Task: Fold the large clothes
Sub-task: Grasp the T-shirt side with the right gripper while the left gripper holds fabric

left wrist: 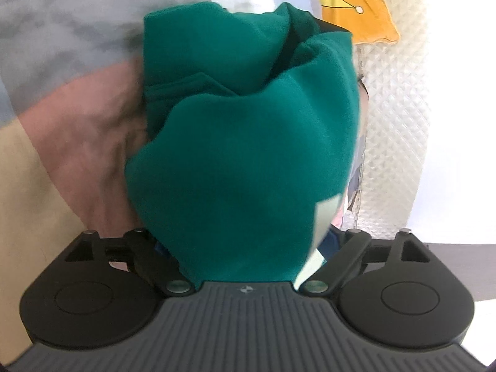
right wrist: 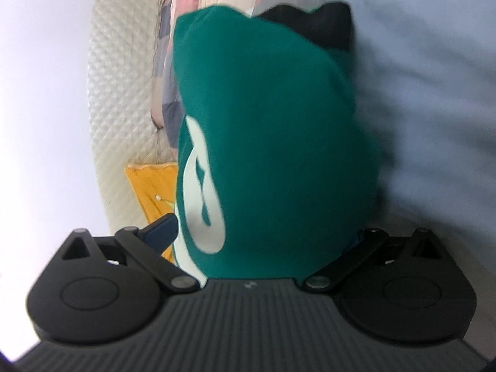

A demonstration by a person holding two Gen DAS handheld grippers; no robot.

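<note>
A large green garment (left wrist: 241,155) with a white print fills the middle of both wrist views. In the left wrist view it is bunched in folds and rises straight out of my left gripper (left wrist: 245,248), whose jaws are shut on it; the cloth hides the fingertips. In the right wrist view the same green garment (right wrist: 272,142) shows its white print (right wrist: 201,192) at the left, and my right gripper (right wrist: 254,248) is shut on it. Only one blue finger (right wrist: 162,229) shows beside the cloth. Both views are blurred.
A bedspread with pale grey, pink and tan patches (left wrist: 71,114) lies behind the garment. A cream quilted headboard (left wrist: 393,124) and an orange pillow (left wrist: 356,9) stand at the right. A dark piece of cloth (right wrist: 325,24) shows behind the garment in the right wrist view.
</note>
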